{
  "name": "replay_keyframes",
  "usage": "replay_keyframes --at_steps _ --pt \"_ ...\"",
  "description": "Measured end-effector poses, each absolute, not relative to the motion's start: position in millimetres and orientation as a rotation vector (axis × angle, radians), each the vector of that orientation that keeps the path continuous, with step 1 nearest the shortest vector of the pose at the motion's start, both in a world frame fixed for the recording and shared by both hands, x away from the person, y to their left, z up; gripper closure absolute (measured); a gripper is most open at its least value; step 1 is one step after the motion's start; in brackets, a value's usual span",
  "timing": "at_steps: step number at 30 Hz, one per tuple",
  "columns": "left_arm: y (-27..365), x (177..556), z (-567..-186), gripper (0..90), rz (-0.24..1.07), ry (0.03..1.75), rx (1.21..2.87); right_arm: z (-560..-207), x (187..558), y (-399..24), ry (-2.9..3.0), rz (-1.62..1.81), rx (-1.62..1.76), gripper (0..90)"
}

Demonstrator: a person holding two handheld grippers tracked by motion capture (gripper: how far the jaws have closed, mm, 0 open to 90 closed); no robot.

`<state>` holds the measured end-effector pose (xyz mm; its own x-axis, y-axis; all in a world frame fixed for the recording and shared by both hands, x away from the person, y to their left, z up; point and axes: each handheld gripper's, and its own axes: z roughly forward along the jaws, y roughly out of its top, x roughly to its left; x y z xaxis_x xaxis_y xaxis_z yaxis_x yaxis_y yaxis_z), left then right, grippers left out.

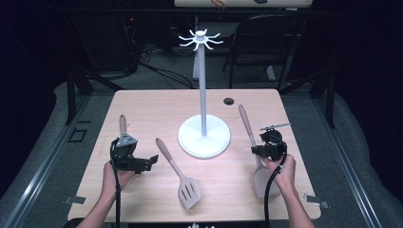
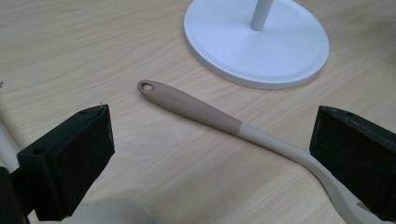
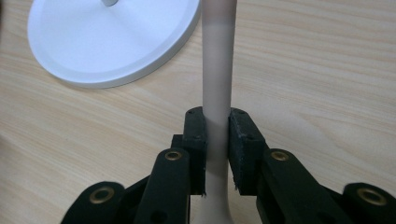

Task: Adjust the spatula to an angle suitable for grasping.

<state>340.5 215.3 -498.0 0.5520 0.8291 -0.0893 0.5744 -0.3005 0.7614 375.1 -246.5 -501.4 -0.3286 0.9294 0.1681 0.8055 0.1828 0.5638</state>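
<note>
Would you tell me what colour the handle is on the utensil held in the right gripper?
Brownish-tan at the handle, paler beige toward the head; the high view shows it best.

Beige spoon (image 1: 256,156), handle clamped, right of stand

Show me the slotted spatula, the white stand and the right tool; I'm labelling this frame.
slotted spatula (image 1: 188,191): high view, on its slotted blade.
white stand (image 1: 212,140): high view, on its round base.
right tool (image 3: 217,149): right gripper view, between its pads, shut on a spoon handle.

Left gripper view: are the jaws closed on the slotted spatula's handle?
No. The left gripper has its jaws wide apart, and the slotted spatula's handle lies flat on the table between them, untouched.
</note>
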Motion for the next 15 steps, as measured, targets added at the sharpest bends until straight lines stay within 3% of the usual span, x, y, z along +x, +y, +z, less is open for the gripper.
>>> replay_keyframes --at_steps 15 --pt "214 339 -493 0.0 0.415 1.110 1.990 -479 357 -233 2.198 0.962 1.457 78.7"
